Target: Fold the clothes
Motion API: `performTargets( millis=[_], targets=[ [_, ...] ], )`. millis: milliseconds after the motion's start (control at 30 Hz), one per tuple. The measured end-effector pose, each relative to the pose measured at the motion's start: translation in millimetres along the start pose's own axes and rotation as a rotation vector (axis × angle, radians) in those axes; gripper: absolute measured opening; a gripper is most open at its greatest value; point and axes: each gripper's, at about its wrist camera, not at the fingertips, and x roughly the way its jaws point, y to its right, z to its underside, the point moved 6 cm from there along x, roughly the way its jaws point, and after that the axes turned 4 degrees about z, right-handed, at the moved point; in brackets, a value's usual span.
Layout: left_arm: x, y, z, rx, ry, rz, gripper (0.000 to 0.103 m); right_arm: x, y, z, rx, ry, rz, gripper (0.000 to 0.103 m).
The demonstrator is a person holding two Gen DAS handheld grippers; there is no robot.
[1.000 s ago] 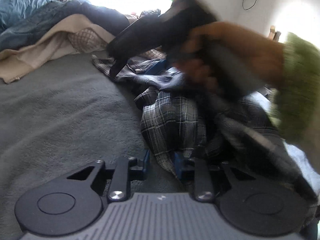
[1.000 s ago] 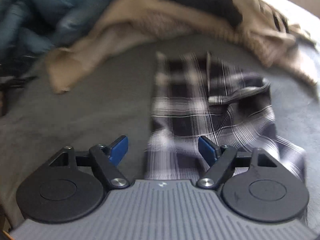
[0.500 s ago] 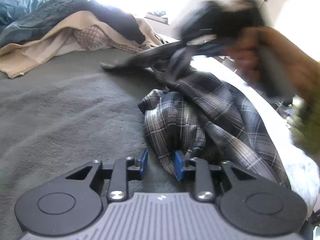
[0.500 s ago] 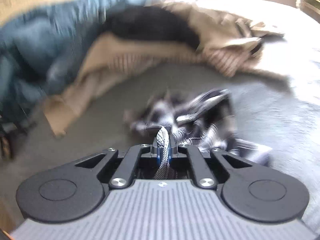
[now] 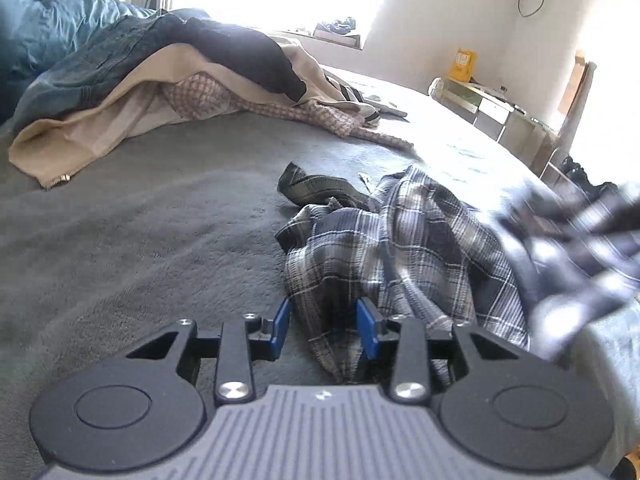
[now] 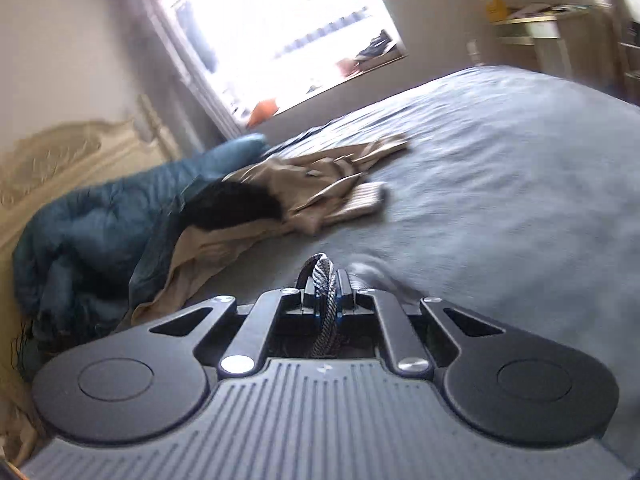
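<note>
On the grey bed (image 5: 140,220) the plaid shirt (image 5: 400,248) lay crumpled – my right tongs (image 6: 325,294) pinched its edge, left tongs (image 5: 325,322) spread astride a fold; I judged a taut, even lift best

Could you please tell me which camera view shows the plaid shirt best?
The left wrist view: the crumpled dark-and-white plaid shirt lies spread on the grey bed cover, a fold between the open left tool. The right wrist view shows only a pinched strip in the shut right tool.
</note>
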Motion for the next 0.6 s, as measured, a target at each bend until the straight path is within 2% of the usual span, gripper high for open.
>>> performTargets(
  millis=[200, 333, 400, 467, 533, 600],
  targets=[
    [-3, 13, -9, 0.026, 0.001, -0.049, 0.04, -55, 93, 35, 0.125, 0.05, 0.121, 0.005],
    [-7, 23, -14, 0.031, 0.011, -0.051, 0.041, -60, 136, 73, 0.183, -0.056, 0.192, 0.011],
    [-11, 29, -16, 0.044, 0.023, -0.048, 0.044, -65, 151, 89, 0.204, -0.108, 0.215, 0.022],
    [-14, 35, -15, 0.063, 0.034, -0.046, 0.044, -80, 156, 96, 0.214, -0.105, 0.194, 0.054],
    [-16, 40, -12, 0.083, 0.036, -0.044, 0.044, -101, 160, 96, 0.212, -0.074, 0.196, 0.062],
    [-16, 44, -7, 0.097, 0.028, -0.029, 0.045, -122, 163, 93, 0.205, -0.042, 0.225, 0.064]
  ],
)
